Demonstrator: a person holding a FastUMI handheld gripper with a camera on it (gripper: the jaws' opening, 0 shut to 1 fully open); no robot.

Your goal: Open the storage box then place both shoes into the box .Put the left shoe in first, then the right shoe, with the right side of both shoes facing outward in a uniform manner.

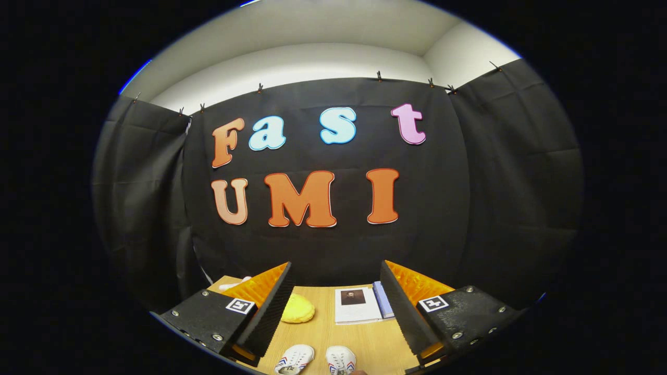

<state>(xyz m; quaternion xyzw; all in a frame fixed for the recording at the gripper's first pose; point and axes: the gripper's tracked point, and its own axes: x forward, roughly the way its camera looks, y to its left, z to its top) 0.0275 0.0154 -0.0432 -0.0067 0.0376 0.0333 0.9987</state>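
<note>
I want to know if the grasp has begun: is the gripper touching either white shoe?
Apart. In the gripper view the gripper is open, with bare table showing between its fingers and both white shoes, which lie low between them.

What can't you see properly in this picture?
- Pair of small white shoes, gripper view: cut off low between the open gripper fingers, so left and right cannot be told.
- Soft yellow lump: partly behind one black ridged finger; what it is stays unclear.
- White paper with a small portrait: too small to read.
- Pale thing beyond that finger: mostly hidden.
</note>
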